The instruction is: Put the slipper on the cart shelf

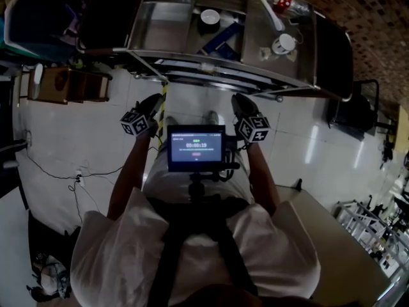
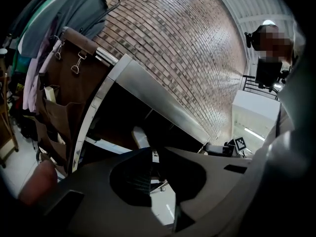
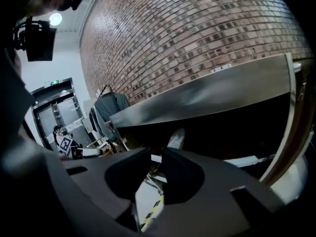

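Observation:
The steel cart (image 1: pixel 211 62) stands right in front of me, seen from above in the head view. Under its top edge, in the dark shelf space, lies a pale slipper-like shape (image 2: pixel 139 137), which also shows in the right gripper view (image 3: pixel 176 138). In the head view I cannot make out a slipper. My left gripper (image 1: pixel 152 102) and right gripper (image 1: pixel 240 102) are held side by side at waist height, short of the cart and pointing at it. The left gripper (image 2: pixel 154 156) is shut and empty. The right gripper (image 3: pixel 155 157) also looks shut, with nothing between its fingers.
The cart's top tray holds a black bowl (image 1: pixel 209 18), a blue object (image 1: pixel 220 40) and a white cup (image 1: pixel 284 43). A brown bag (image 2: pixel 64 98) hangs at the cart's left end. A wooden stool (image 1: pixel 67 85) and floor cables (image 1: pixel 57 171) lie left; a black chair (image 1: pixel 351 114) stands right.

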